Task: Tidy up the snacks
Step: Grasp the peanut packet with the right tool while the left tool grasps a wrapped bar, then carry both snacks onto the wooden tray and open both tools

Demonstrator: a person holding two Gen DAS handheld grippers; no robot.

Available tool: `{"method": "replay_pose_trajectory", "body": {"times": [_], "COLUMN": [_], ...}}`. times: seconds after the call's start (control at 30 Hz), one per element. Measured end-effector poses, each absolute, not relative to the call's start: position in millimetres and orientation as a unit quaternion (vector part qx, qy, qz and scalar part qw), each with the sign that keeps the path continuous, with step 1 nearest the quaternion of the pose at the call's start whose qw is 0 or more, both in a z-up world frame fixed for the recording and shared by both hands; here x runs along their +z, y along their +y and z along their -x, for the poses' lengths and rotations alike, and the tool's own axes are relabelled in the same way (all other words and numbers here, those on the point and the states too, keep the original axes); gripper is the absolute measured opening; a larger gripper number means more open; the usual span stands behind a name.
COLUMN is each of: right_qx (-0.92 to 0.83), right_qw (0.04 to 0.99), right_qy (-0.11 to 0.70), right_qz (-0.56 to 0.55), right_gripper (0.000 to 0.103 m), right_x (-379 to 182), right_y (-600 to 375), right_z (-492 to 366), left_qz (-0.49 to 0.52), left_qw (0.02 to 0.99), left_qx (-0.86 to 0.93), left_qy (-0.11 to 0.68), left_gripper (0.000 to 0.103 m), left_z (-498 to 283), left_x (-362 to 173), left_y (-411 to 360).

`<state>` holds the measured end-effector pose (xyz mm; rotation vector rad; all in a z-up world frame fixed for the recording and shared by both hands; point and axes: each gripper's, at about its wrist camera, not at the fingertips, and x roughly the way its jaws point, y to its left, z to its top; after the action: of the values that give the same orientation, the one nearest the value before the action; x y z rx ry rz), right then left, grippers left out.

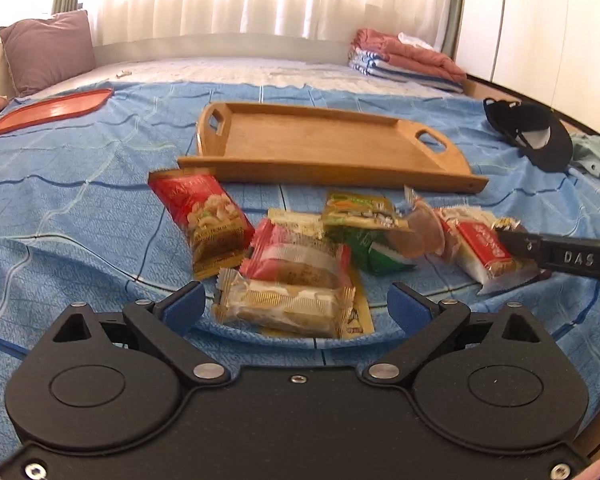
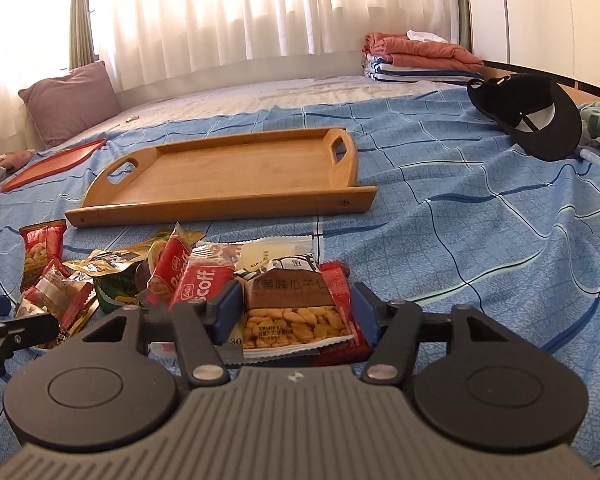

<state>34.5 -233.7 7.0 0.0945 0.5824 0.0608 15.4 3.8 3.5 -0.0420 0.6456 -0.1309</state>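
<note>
The bedspread (image 2: 460, 208) is light blue with a grid of dark blue and pale lines. On it the tray (image 1: 324, 148) shows honey-brown wood grain. At ten o'clock in the left wrist view lies an orange-red lid (image 1: 48, 110), and beyond it a mauve pillow (image 1: 46, 50). The cap (image 2: 536, 116) at two o'clock is black. The folded stack (image 2: 416, 60) by the white curtains is salmon pink over blue-and-white stripes. Among the snacks, the cashew packet (image 1: 208, 220) is red fading to gold, one wrapper (image 1: 372, 248) is green, the Biscoff packet (image 2: 200, 284) is red with white lettering, and the seed packet (image 2: 296, 308) is brown above, yellow below. Both grippers have blue pads (image 1: 184, 306).
</note>
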Motion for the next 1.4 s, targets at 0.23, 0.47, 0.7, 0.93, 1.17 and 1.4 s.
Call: {"method": "replay_pose_trajectory", "body": {"times": [0.23,0.47,0.7,0.93,1.17,1.4], "right_qx": [0.034,0.04,0.049,0.051,0.054,0.066], "right_qw": [0.955,0.957,0.958,0.958,0.958,0.956], "right_qy": [0.29,0.283,0.28,0.279,0.28,0.284], "right_qz": [-0.057,-0.05,-0.041,-0.032,-0.033,-0.032], "right_gripper": [0.051,0.05,0.05,0.05,0.05,0.05], "right_x": [13.3,18.7,21.3,22.4,23.0,22.3], "right_y": [-237.2,-232.3,-223.8,-219.3,-218.3,-211.5], "right_z": [-29.5,-21.9,-16.3,-13.8,-12.9,-7.1], "left_qz": [0.015,0.007,0.007,0.018,0.02,0.009], "left_qw": [0.946,0.945,0.945,0.943,0.946,0.952], "left_qx": [-0.063,-0.069,-0.064,-0.073,-0.066,-0.065], "left_qy": [0.319,0.318,0.321,0.325,0.318,0.299], "left_gripper": [0.07,0.06,0.084,0.066,0.052,0.051], "left_z": [-13.3,-11.9,-16.2,-21.7,-12.0,6.2], "left_x": [2.2,6.6,1.1,-2.4,5.1,17.7], "left_y": [6.4,7.4,6.8,11.7,12.4,11.4]}}
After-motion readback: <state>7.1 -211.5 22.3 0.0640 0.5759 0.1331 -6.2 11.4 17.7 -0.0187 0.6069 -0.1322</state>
